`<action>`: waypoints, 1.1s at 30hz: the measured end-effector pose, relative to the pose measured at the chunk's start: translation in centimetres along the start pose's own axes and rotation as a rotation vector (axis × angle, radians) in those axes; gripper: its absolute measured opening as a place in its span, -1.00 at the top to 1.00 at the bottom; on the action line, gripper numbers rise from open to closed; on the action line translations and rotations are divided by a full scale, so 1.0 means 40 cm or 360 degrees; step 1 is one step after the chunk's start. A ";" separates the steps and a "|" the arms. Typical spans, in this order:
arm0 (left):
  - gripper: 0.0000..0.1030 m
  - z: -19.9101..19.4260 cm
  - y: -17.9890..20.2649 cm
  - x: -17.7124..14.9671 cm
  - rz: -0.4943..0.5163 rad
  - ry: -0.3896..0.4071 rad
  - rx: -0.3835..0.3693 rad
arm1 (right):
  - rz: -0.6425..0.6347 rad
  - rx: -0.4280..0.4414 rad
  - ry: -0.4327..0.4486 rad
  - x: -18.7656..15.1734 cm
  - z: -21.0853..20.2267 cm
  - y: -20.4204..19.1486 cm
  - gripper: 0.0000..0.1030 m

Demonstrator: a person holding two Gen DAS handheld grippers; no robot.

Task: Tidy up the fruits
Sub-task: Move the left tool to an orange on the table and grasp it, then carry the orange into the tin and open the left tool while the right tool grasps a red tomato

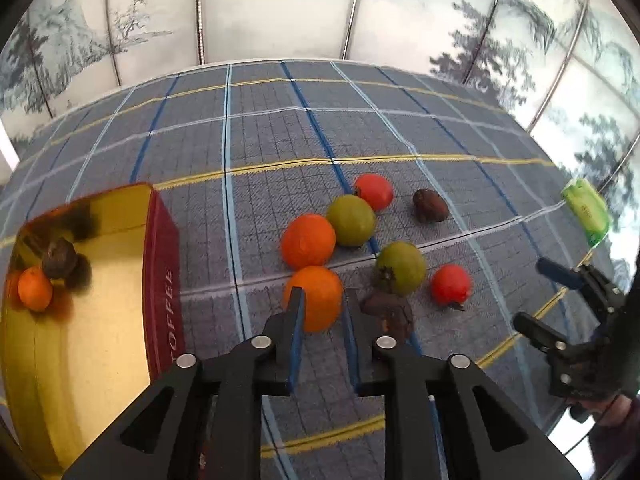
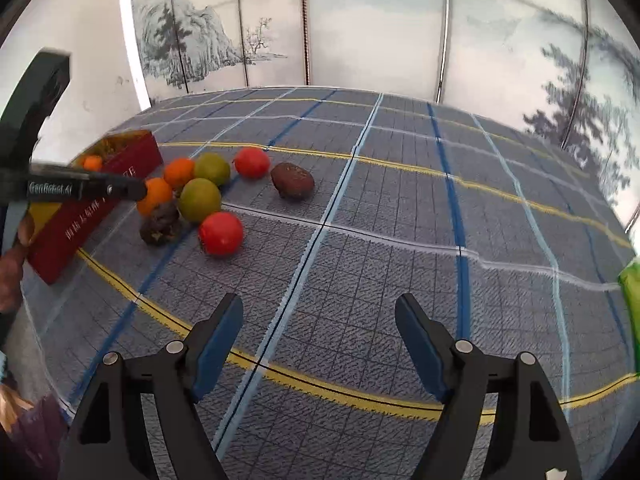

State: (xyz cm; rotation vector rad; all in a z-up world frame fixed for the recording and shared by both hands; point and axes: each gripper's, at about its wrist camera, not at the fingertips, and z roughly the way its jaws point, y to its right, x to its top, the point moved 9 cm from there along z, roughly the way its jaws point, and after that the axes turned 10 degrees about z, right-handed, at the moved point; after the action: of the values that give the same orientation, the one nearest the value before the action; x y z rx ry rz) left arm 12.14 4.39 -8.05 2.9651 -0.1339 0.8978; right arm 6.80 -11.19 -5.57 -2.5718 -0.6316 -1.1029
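**Inspector:** What is recorded of the fruit?

**Clerk:** A cluster is noted lying loose on the cloth (image 1: 260, 128). The near orange (image 1: 320, 292) is framed by the fingers of the left gripper (image 1: 322, 300), which are set narrowly to either side of it; whether the pads touch the skin cannot be told. A second orange (image 1: 308, 241), two green fruits (image 1: 351, 220) (image 1: 402, 267), two red ones (image 1: 374, 191) (image 1: 451, 284) and two dark brown ones (image 1: 430, 205) (image 1: 390, 310) are seen close by. One small orange (image 1: 35, 288) and one brown fruit (image 1: 59, 258) are found inside the tin (image 1: 162, 264), red outside and gold within, at the left of the cluster.

**Inspector:** And the right gripper?

**Clerk:** The right gripper (image 2: 318, 340) is held with fingers spread wide, nothing between them, well apart from the fruit.

**Inspector:** Surface and room?

**Clerk:** The table is covered by a grey-blue plaid cloth, lined in yellow, white and blue. A green packet (image 1: 587, 212) is noted at its far right edge. Behind, a folding screen (image 2: 360, 28) painted with trees and hills is recorded, metal strips between its panels.
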 end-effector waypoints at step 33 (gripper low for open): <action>0.37 -0.296 -0.008 -0.068 -0.0178 0.0301 0.0047 | -0.0250 0.0149 -0.0062 0.063 0.074 -0.119 -0.31</action>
State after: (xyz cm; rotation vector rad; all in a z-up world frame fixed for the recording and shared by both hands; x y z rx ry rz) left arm 3.40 5.66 0.29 2.8594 0.0514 1.1664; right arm 7.84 -5.13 -5.36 -2.5046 -0.8865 -1.0458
